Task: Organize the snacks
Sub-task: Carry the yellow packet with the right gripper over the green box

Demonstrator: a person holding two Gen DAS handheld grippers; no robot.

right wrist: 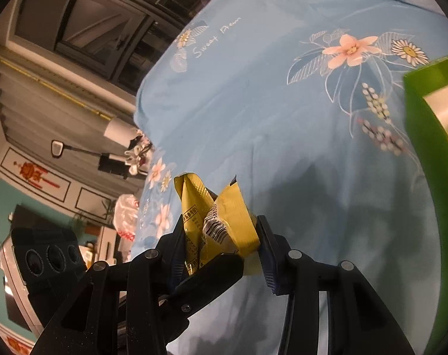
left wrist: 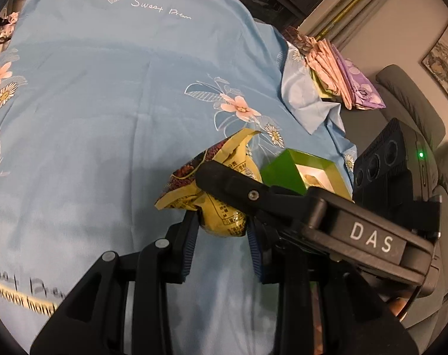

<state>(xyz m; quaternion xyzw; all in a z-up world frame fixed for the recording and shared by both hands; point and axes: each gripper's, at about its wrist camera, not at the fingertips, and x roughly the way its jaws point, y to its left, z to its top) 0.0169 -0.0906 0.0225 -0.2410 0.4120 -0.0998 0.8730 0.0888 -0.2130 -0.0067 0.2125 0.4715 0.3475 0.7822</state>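
Left wrist view: both the left claw point(left wrist: 222, 230) and the right claw point(right wrist: 221, 245) clamp one yellow snack packet point(left wrist: 221, 195) just beside the green box point(left wrist: 300, 171), probably to steady it for boxing.

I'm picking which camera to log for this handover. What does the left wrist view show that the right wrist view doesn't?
Only the left wrist view shows the folded pink and purple cloths at the bed's edge. Only the right wrist view shows the packet's barcode. Both show the crumpled yellow snack packet, gripped by the left gripper and the right gripper together, the green cardboard box and the light blue floral bedsheet.
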